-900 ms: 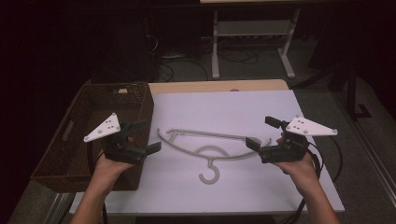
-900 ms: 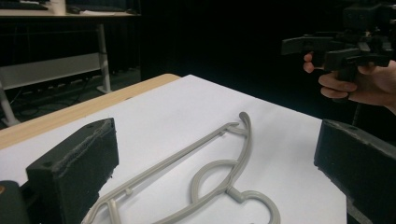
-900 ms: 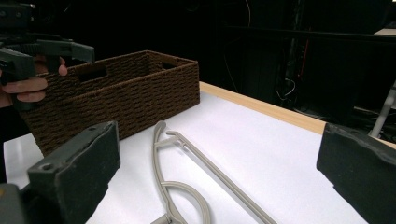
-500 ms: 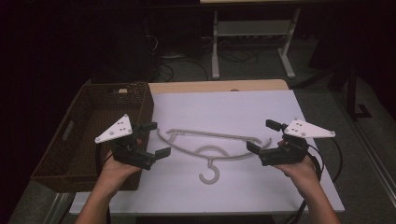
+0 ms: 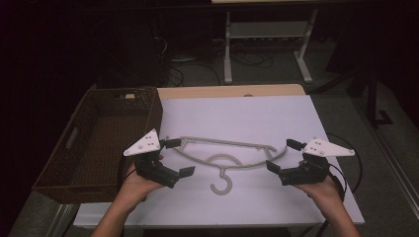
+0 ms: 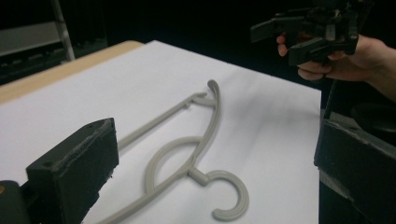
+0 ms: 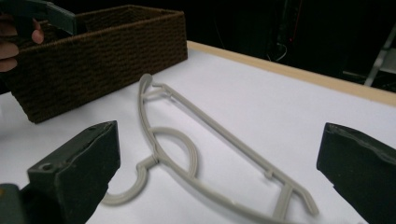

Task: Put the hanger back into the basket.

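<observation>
Left claw [image 5: 174,157]: I held it wide apart, empty, at the hanger's 9 o'clock end.
Right claw [image 5: 283,156]: jaws apart, empty, at the 3 o'clock end.
Hanger [image 5: 225,157]: lay flat mid-bench [image 5: 247,113], hook toward 6 o'clock.
Basket [image 5: 94,143]: at 9 o'clock; one small pale item in its far corner.

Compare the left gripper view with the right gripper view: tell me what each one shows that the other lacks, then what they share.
Left gripper view alone: the right claw, open, held in a hand past the far edge of the white sheet. Right gripper view alone: the brown woven basket beside the sheet, and a jaw of the left claw at the top left corner. Shared: the grey plastic hanger lying flat on the white sheet, untouched, with a wooden table edge beyond.
</observation>
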Motion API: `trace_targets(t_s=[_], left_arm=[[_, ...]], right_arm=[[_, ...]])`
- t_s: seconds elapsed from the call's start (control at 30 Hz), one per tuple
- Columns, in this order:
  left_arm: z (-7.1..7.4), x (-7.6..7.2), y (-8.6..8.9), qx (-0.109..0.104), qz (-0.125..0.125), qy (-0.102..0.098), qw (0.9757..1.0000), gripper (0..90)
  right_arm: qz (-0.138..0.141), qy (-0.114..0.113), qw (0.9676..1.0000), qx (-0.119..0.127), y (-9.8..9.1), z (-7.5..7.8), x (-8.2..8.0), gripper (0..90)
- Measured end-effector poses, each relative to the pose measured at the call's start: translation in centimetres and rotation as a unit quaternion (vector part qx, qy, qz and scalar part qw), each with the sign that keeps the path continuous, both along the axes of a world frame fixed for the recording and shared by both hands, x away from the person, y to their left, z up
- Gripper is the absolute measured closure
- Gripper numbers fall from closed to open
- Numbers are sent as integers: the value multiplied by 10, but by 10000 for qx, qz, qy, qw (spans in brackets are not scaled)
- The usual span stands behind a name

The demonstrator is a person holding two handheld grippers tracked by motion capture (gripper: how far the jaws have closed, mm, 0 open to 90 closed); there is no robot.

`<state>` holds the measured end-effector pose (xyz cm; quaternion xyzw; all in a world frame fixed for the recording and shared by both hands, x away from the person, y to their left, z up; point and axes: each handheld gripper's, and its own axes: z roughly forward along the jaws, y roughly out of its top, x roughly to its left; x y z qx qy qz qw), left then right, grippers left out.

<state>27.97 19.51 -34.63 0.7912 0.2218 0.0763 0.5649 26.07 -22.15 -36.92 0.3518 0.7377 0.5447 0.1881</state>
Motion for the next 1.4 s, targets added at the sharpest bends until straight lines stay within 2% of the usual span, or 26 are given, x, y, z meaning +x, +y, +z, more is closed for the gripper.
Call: trace_targets(t_s=[0.37,0.63,0.87,0.93,1.03,1.13,1.17,1.23,1.27,1.3,1.37,1.4], left_arm=[[-29,1,-19,358,-143,261,9989,0],[-42,7,-26,545,-204,312,9978,0],[-50,9,-28,511,-201,334,9979,0],[-53,9,-28,495,-201,353,9980,0],[-57,7,-30,488,-227,381,9978,0],[-60,7,-30,500,-246,387,9977,0],[-62,7,-30,522,-254,409,9975,0],[-63,6,-29,513,-234,421,9975,0],[-63,6,-29,513,-234,421,9975,0],[-63,6,-28,514,-243,419,9975,0],[-64,6,-28,508,-236,418,9976,0],[-64,6,-28,508,-236,418,9976,0]], right_arm=[[-125,180,9997,-79,-12,-21,-11,0],[-194,217,9995,-153,-14,-29,-13,0],[-174,248,9994,-167,-12,-31,-10,0],[-147,312,9991,-226,-11,-33,-8,27],[-97,549,9979,-323,-7,-37,-4,134],[-135,619,9972,-390,-6,-37,1,169],[-141,726,9965,-388,-5,-36,7,260],[-147,829,9955,-428,-3,-37,13,358],[-147,829,9955,-428,-3,-37,13,358],[-160,910,9943,-530,1,-38,19,481],[-164,996,9930,-615,5,-41,27,593],[-164,996,9930,-615,5,-41,27,593]])
